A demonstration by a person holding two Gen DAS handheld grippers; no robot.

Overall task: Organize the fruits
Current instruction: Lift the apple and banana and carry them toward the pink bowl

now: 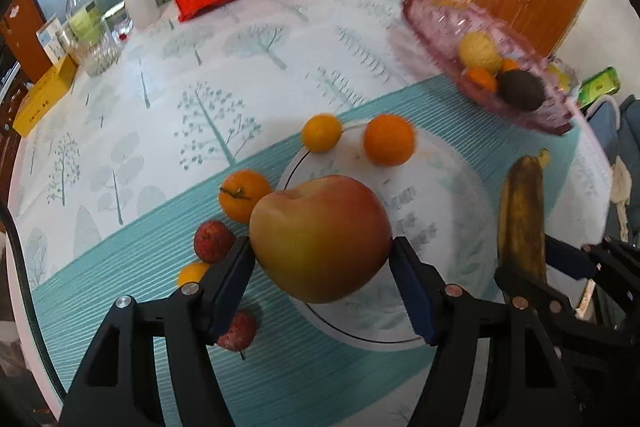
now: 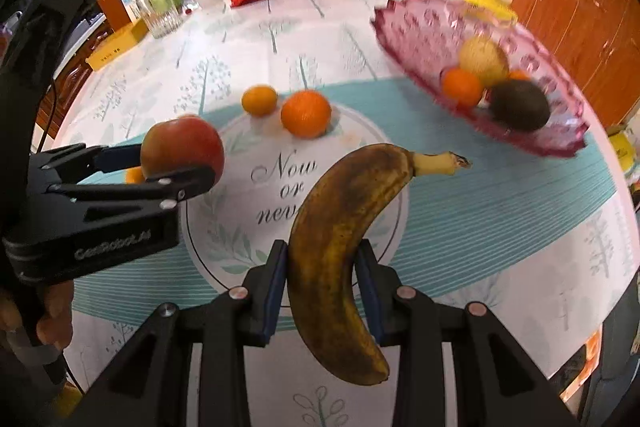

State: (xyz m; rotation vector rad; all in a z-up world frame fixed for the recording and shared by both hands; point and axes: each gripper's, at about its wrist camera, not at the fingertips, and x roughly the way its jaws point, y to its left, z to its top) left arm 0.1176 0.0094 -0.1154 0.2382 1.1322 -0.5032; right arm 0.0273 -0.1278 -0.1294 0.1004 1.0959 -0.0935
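fruit half sorted: pink bowl (image 2: 420, 27) at 2 o'clock holds perhaps five pieces, blurred. left gripper (image 1: 320, 259) clamps apple (image 1: 320, 237); right gripper (image 2: 320, 287) clamps banana (image 2: 336, 247). left on the mat (image 1: 120, 287): four oranges (image 1: 388, 139), two lychees (image 1: 213, 241).

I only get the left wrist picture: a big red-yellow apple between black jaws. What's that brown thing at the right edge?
Observer: A brown-spotted banana with a yellow stem, clamped mid-length in the right gripper's jaws.
Operator: What's printed on the mat under the apple? It's a smear here.
Observer: The round white mat reads "Now or nev"; the banana hides the rest.
Operator: Is somebody holding the apple tool?
Observer: Yes, a hand grips the handle of the left gripper, which is clamped on the red-yellow apple.
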